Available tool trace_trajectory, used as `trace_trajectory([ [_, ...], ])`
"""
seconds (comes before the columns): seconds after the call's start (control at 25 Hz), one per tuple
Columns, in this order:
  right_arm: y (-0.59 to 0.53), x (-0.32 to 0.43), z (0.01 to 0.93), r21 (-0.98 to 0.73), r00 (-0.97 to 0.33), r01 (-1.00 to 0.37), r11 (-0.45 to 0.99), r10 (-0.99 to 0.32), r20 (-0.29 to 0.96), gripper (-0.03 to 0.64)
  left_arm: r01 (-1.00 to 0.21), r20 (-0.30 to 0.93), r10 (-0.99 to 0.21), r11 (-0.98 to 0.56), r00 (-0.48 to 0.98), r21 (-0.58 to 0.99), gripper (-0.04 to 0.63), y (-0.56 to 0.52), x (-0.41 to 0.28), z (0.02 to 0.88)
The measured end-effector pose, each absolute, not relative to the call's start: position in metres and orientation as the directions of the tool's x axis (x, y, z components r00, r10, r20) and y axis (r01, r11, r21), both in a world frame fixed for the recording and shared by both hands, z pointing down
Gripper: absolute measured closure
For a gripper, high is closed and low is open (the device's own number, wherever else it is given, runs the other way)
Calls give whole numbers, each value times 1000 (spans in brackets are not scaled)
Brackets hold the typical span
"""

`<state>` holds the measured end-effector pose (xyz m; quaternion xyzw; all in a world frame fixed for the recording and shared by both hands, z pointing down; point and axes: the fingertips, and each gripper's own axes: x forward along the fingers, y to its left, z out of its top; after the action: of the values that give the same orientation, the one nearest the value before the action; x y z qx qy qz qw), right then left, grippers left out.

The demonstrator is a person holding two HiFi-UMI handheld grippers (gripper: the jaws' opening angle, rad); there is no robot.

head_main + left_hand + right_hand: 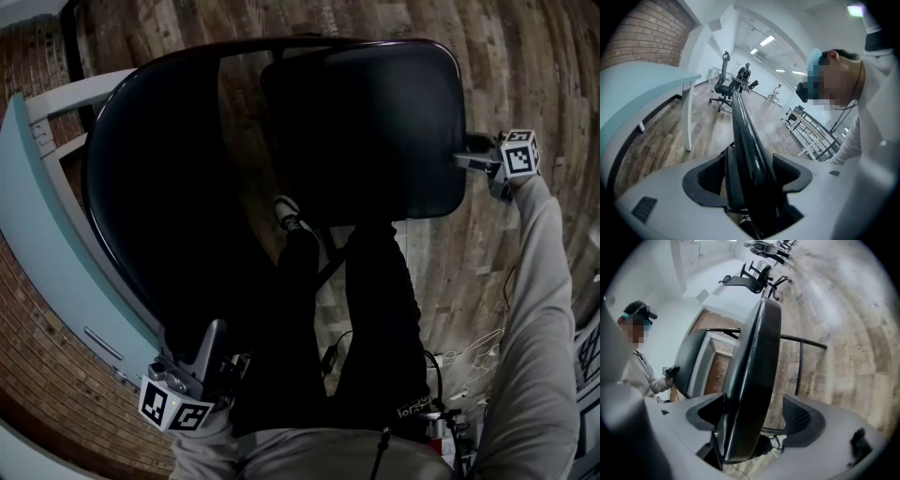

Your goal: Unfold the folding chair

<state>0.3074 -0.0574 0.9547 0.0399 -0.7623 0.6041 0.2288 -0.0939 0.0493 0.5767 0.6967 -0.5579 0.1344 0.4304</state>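
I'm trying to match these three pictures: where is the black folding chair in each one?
Head view: folding chair fills the upper middle, seen from above.
Left gripper view: folding chair as a thin black edge up the centre, between the jaws.
Right gripper view: folding chair edge-on at centre, between the jaws.
Shared landmark: the wooden floor.

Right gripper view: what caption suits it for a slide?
Folding chair panel edge-on between the open jaws of the right gripper, wooden floor beyond.

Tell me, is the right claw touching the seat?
Cannot tell. The right gripper view shows a gap between seat and one pad, but the seat hides the other pad's face.
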Motion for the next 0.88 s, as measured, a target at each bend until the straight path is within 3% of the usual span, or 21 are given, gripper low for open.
trace_trajectory([
  [0.12, -56, 335, 934, -799, -829, -476, 368, 114, 547, 249, -918, 656, -686, -45, 314, 393, 240, 52, -105, 559],
  [0.24, -55, 352, 886, -579, -691, -626, 522, -28, 722, 248, -933, 650, -696, -80, 304, 350, 218, 60, -114, 534],
  [0.32, -49, 344, 834, -464, -638, -666, 584, -123, 760, 249, -932, 638, -705, -93, 310, 351, 218, 64, -118, 513],
  [0.56, -50, 294, 662, -257, -592, -690, 677, -323, 738, 249, -916, 528, -770, -180, 358, 359, 218, 57, -141, 428],
  [0.84, -46, 239, 443, -173, -599, -736, 655, -511, 616, 250, -890, 399, -810, -307, 431, 338, 222, 68, -166, 292],
  [0.88, -47, 231, 416, -156, -599, -738, 657, -531, 600, 252, -884, 367, -819, -326, 441, 334, 247, 68, -168, 274],
])
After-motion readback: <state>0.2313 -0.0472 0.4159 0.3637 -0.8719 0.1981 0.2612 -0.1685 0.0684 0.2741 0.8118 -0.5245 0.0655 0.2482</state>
